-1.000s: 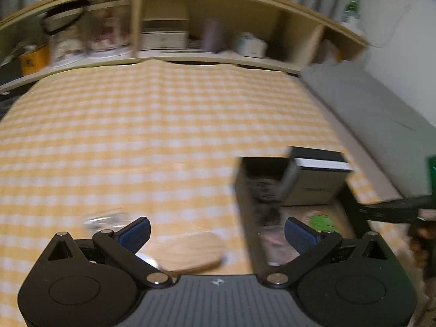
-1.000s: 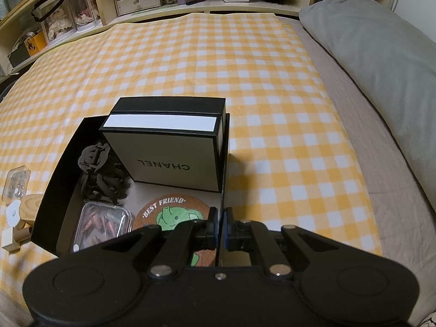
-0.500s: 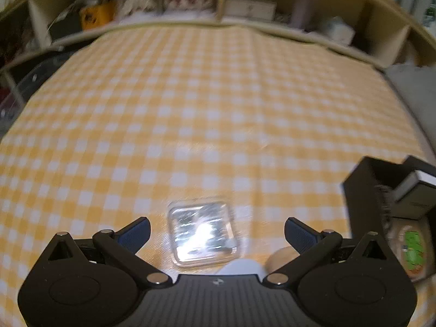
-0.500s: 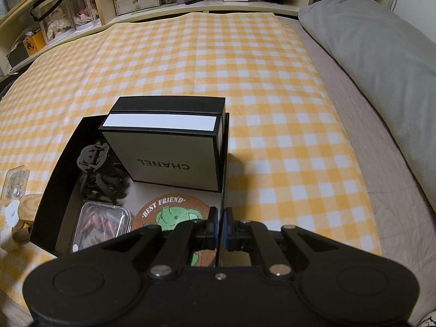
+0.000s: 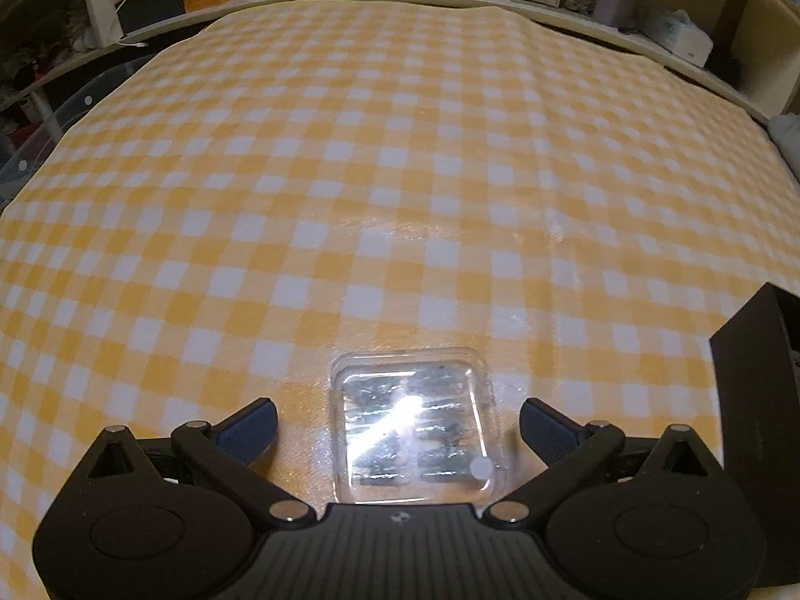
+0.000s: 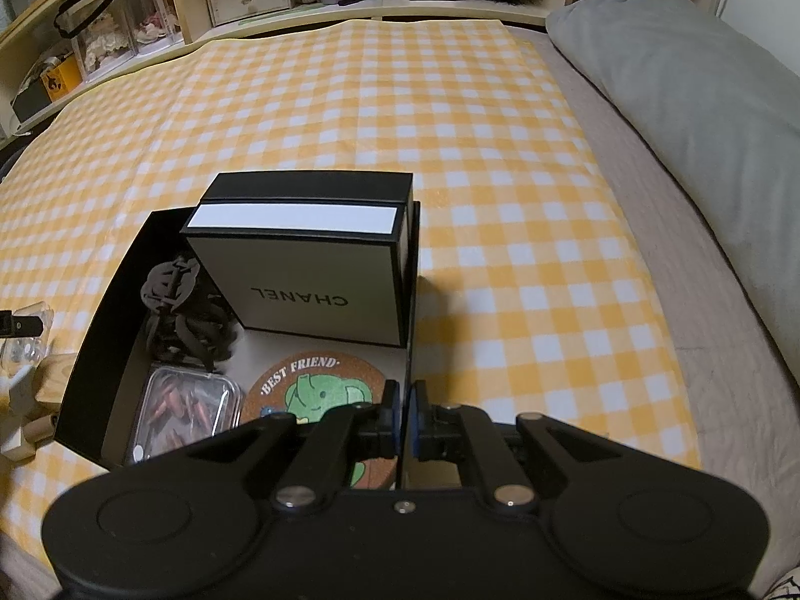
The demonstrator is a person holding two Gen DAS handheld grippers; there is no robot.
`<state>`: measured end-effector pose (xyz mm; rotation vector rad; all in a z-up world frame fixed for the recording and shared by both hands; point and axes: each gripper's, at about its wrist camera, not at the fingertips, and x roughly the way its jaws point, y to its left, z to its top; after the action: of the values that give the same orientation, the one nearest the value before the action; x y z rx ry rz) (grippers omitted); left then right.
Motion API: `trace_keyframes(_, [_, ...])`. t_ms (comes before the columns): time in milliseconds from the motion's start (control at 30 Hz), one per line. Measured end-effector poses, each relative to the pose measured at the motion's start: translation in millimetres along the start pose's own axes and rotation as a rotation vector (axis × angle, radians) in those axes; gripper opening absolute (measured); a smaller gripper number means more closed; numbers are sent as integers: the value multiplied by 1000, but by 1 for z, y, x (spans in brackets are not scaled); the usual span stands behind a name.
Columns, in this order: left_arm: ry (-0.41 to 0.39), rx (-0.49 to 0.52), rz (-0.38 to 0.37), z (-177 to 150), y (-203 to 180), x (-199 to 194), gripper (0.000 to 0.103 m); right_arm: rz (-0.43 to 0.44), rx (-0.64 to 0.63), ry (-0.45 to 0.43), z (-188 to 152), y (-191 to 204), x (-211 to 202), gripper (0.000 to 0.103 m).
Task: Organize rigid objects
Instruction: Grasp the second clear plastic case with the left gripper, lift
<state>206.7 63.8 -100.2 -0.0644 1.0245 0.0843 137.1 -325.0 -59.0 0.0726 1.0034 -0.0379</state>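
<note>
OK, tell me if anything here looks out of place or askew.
Slightly. The Chanel box leans tilted inside the black box, with its logo upside down. The clear plastic case lies outside on the checked cloth, between the left claw's open fingers.

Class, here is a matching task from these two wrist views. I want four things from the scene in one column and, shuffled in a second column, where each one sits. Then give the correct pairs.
Things
1. clear plastic case
2. round cork coaster
3. white Chanel box
4. right gripper

Places
A. standing at the far end inside the black box
B. shut on the black box's near right wall
C. on the checked cloth, between the open fingers of the left gripper
D. flat on the black box's floor, near end

Pairs: 1-C, 2-D, 3-A, 4-B
</note>
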Motion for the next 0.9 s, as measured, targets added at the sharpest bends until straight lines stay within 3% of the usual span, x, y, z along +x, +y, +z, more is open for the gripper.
trace_keyframes(200, [-6, 20, 9, -6, -2, 8, 89, -2, -4, 0, 0, 0, 0, 4])
trace_keyframes(367, [-2, 99, 20, -9, -18, 10, 73, -2, -2, 0, 0, 0, 0, 4])
trace_keyframes(733, [-14, 88, 6, 1, -34, 5, 73, -2, -3, 0, 0, 0, 0, 4])
trace_keyframes(900, [-74, 63, -13, 7, -29, -19, 73, -2, -3, 0, 0, 0, 0, 4])
